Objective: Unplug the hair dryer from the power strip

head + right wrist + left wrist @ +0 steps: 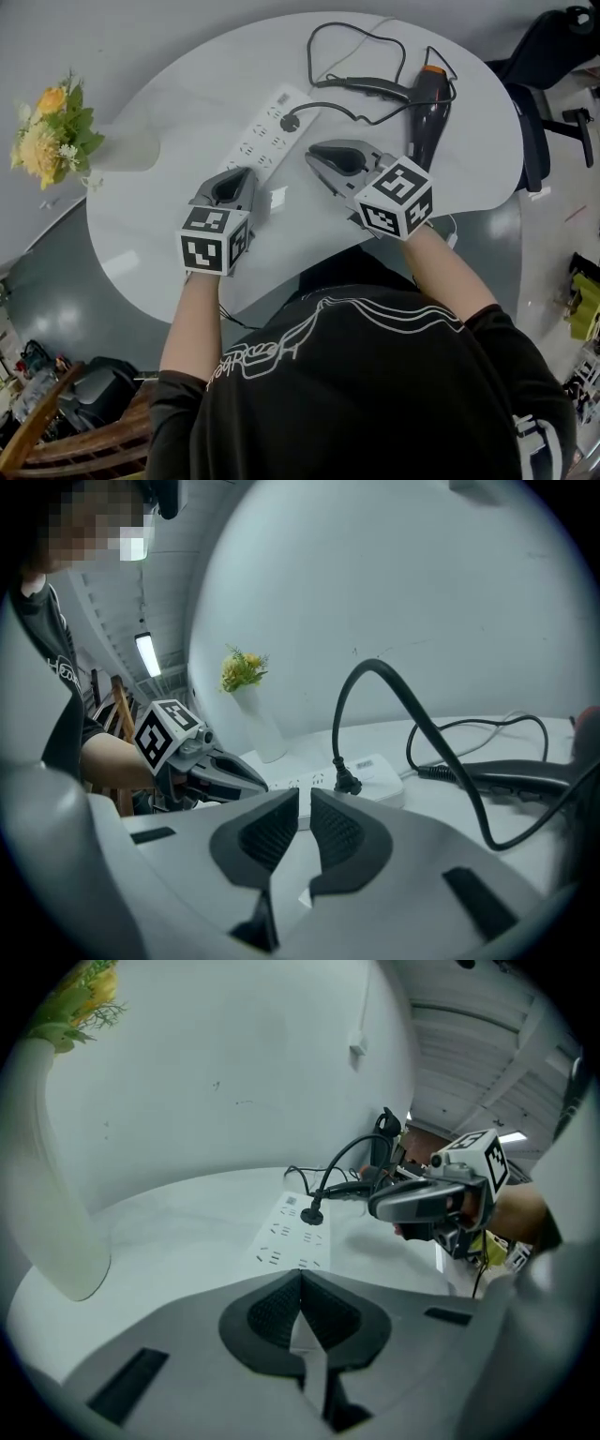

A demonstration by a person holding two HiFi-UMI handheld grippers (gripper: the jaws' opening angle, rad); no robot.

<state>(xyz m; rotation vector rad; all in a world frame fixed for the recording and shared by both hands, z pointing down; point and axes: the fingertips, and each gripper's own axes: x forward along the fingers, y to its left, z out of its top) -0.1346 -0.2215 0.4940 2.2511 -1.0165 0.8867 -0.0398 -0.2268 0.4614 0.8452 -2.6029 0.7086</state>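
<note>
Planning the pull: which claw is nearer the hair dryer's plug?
Right. The right claw is just short of the plug; the left claw is farther back, near the power strip.

The white power strip (269, 134) lay flat and slantwise near the middle of the pale tabletop (178, 112), its rows of sockets facing up. A black plug (290, 122) sat pushed into a socket towards the strip's far end, and its black cord (354, 115) ran off to the right and curled in loose loops over the far part of the tabletop. The hair dryer (427, 117), dark with an orange band at one end of its barrel, lay on its side to the right of the strip and apart from it, its handle pointing left.
</note>
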